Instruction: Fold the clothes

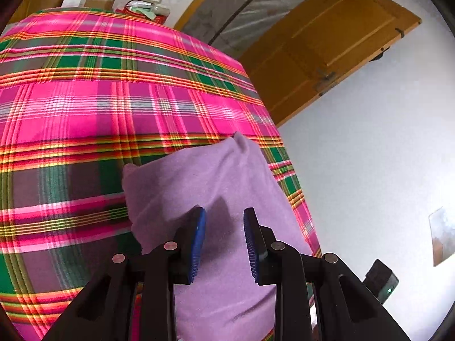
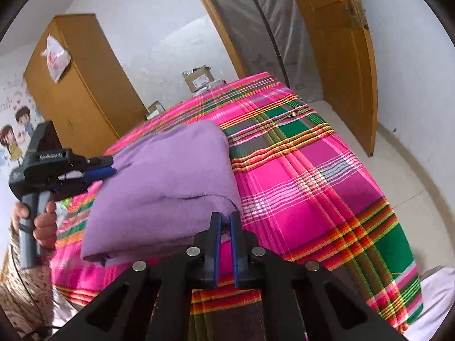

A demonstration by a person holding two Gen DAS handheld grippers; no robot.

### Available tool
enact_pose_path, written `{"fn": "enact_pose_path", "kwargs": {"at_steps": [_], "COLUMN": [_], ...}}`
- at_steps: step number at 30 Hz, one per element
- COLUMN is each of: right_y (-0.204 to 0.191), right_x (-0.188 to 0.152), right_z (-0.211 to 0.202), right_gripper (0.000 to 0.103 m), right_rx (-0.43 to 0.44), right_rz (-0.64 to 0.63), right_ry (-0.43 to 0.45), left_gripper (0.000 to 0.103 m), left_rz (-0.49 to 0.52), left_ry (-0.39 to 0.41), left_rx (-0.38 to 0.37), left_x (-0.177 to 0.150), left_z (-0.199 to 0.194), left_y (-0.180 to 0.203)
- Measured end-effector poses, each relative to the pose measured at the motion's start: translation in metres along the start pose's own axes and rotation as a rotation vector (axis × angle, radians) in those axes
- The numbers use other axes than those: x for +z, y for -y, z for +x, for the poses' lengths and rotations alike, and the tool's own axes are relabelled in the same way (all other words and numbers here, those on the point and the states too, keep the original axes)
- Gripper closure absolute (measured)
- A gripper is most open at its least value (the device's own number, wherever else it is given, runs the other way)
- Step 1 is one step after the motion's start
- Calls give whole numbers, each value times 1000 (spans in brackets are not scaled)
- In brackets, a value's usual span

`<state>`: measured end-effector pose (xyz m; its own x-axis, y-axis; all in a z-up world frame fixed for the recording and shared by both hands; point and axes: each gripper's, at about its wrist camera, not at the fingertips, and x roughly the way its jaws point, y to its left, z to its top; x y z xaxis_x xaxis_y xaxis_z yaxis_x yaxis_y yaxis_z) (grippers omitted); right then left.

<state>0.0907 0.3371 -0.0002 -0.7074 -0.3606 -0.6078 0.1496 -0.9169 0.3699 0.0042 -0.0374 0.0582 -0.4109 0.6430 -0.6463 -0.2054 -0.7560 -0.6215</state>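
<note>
Currently, findings per item:
Garment: purple fleece cloth (image 2: 170, 187), folded into a thick stack, lying on the bed near its edge; layered folds visible along the near side in the right wrist view.
Bed cover: pink, green and orange plaid blanket (image 2: 307, 170), spread flat under the cloth, hanging over the bed edge.
Right gripper (image 2: 225, 218): blue pads pressed nearly together, pinching a corner of the purple cloth at the stack's near right end; a bit of fabric shows between the pads.
Left gripper (image 1: 224, 218): pads spread, w/ a clear gap; purple cloth lies below and between them, no pinch seen. In the right wrist view its fingertips sit at the stack's left edge, just beside or touching the fabric; cannot tell which.
Left hand (image 2: 42, 221): wrapped round the grey handle of the left gripper; patterned sleeve below it.
Wardrobe (image 2: 82, 91): wooden, beyond the bed, w/ a white plastic bag (image 2: 57, 56) hanging on its side.
Boxes (image 2: 199, 78): cardboard, stacked beyond the far end of the bed.
Door (image 1: 327, 45): wooden, standing open beside a doorway covered w/ a clear plastic sheet (image 2: 270, 45).
Wall: white, cartoon stickers (image 2: 17, 130) at left.
Floor: pale, right of bed.
</note>
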Motion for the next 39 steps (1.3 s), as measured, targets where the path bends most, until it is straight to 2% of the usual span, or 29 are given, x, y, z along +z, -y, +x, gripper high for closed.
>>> {"fn": "enact_pose_path", "kwargs": {"at_steps": [9, 11, 15, 16, 17, 18, 22, 26, 29, 32, 34, 39], "right_y": [3, 7, 13, 10, 7, 4, -8, -7, 4, 11, 6, -14], "right_x": [2, 5, 17, 22, 26, 30, 33, 19, 14, 15, 21, 31], "right_z": [-1, -8, -23, -22, -19, -16, 19, 34, 29, 23, 17, 22], "right_gripper": [98, 97, 97, 97, 96, 93, 88, 87, 87, 79, 79, 75], "right_rx": [-5, -23, 0, 5, 14, 23, 36, -11, -9, -32, -44, 23], "right_rz": [-9, 3, 42, 32, 21, 9, -22, -57, -26, -13, -28, -90], "right_ry": [-57, -37, 32, 43, 50, 57, -19, -82, -87, -105, -79, -52], "left_gripper": [75, 75, 75, 70, 61, 59, 59, 59, 59, 59, 59, 59], "left_rz": [-31, -21, -31, -37, -46, -54, -73, -100, -107, -112, -100, -98], "left_ry": [26, 24, 28, 23, 17, 15, 5, -15, -34, -46, -47, -53], "left_rx": [-12, -13, -22, -30, -31, -36, -44, -49, -50, -52, -46, -43], "left_x": [-12, -18, -30, -33, -36, -39, -47, -53, -58, -62, -64, -66], "left_z": [-17, -21, -30, -31, -31, -31, -31, -27, -24, -23, -25, -26], "left_y": [-17, -20, -27, -29, -31, -33, -39, -47, -51, -54, -53, -52]}}
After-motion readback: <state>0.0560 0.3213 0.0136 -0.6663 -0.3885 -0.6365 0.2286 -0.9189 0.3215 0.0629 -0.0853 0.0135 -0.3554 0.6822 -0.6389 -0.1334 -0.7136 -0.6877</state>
